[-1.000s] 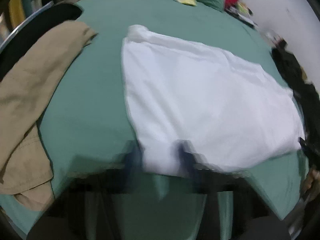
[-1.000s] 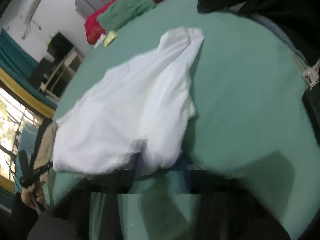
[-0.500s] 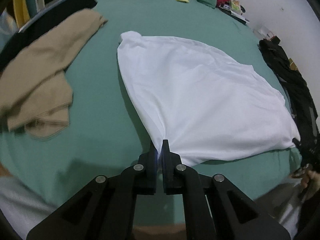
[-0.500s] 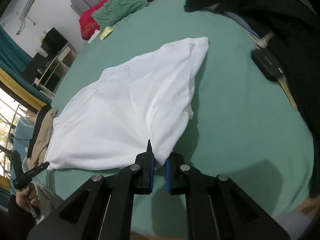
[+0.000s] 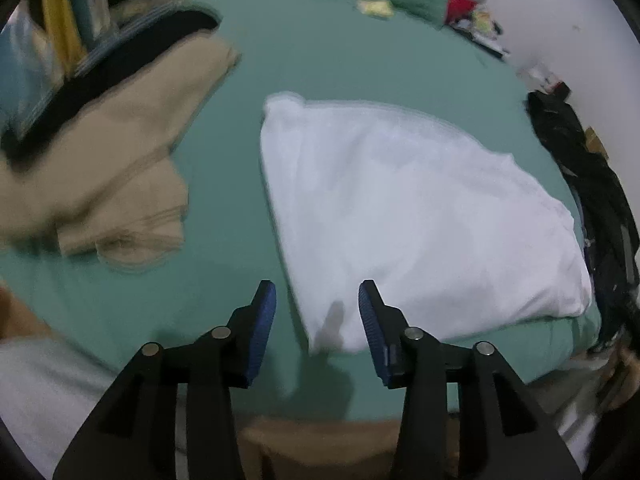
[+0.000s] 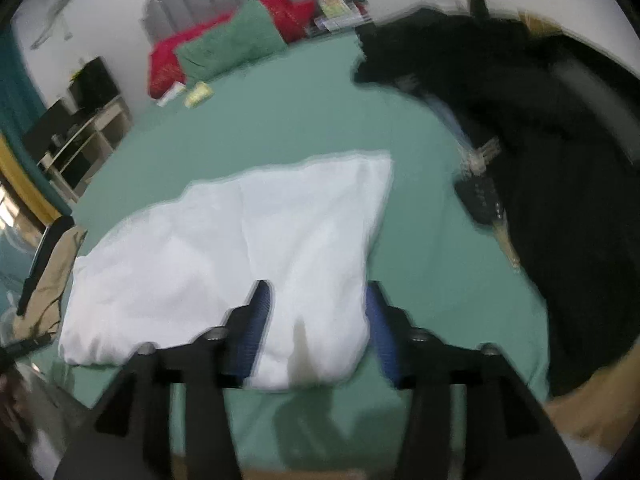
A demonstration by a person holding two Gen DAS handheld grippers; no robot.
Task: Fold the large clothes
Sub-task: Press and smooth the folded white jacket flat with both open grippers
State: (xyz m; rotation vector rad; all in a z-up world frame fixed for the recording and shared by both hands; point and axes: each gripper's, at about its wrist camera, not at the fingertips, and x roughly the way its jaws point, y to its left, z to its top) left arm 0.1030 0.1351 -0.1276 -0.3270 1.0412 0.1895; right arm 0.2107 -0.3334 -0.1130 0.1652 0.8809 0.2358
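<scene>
A white garment lies folded flat on the green bed sheet. In the left wrist view my left gripper is open, its blue-padded fingers on either side of the garment's near left corner, just above it. In the right wrist view the same white garment lies ahead. My right gripper is open over its near right corner. Neither gripper holds anything.
Tan clothes and a dark item lie left of the garment. Black clothes are piled on the right, with a key fob beside them. Green and red pillows lie at the far end. The bed's near edge is just below the grippers.
Both grippers were shut on the garment's near corners half a second ago. Both have opened and let go, and the garment now lies flat on the sheet.
</scene>
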